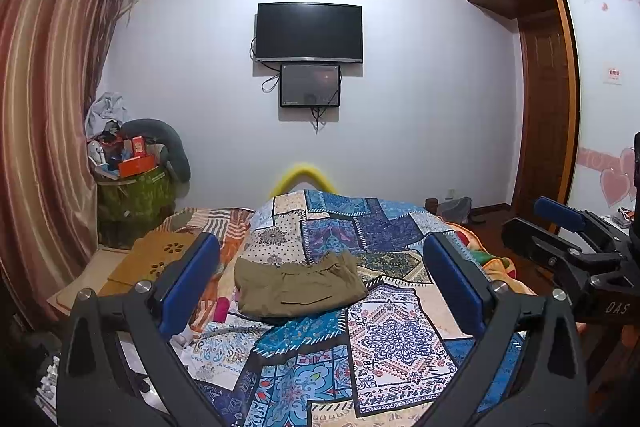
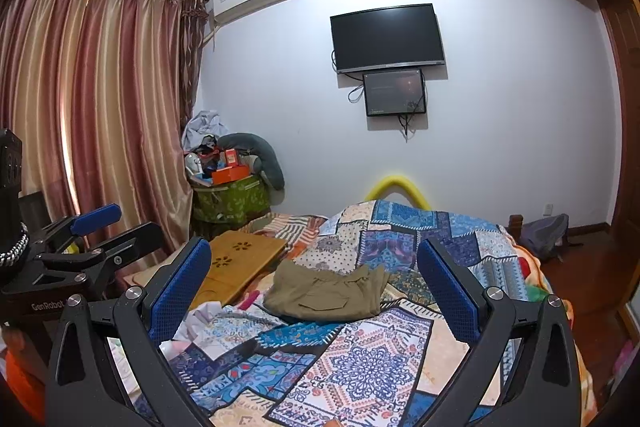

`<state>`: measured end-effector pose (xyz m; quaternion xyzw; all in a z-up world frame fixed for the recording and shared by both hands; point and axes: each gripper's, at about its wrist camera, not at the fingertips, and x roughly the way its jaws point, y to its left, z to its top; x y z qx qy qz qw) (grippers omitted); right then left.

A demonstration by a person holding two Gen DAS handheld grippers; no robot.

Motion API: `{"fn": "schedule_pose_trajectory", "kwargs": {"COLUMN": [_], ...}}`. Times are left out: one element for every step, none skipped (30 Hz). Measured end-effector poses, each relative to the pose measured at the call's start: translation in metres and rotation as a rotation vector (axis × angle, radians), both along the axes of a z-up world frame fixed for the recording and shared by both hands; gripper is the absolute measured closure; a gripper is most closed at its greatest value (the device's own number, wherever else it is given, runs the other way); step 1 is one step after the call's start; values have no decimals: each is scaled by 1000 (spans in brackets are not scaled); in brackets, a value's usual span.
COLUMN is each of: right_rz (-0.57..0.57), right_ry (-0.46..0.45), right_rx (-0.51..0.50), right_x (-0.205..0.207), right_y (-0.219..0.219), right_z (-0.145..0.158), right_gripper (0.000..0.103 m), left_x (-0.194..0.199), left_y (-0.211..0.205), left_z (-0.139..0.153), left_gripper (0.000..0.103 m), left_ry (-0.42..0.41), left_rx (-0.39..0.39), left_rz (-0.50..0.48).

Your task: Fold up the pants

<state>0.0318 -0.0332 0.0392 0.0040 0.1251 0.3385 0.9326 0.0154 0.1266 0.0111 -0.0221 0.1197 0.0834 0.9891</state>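
I hold my left gripper (image 1: pixel 320 275) and right gripper (image 2: pixel 316 279) raised over the bed (image 2: pixel 360 359), both with fingers spread wide and empty. The olive pants (image 1: pixel 298 287) lie folded in a bundle (pocket up) on the patchwork quilt (image 1: pixel 384 343), farther off, just right of a wooden tray (image 2: pixel 240 261)

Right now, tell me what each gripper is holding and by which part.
Nothing is held. The left gripper and right gripper both have jaws spread wide and empty, above the patchwork bedspread; the folded olive-green cloth pants lie untouched.
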Motion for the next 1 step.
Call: {"fn": "schedule_pose_trajectory", "kwargs": {"right_rz": [0], "right_ry": [-1], "right_rx": [0], "right_x": [0], "right_y": [0], "right_z": [0], "right_gripper": [1], "left_x": [1], "left_y": [1], "left_z": [0], "left_gripper": [0], "left_ry": [1], "left_rx": [-3], "left_rz": [1]}}
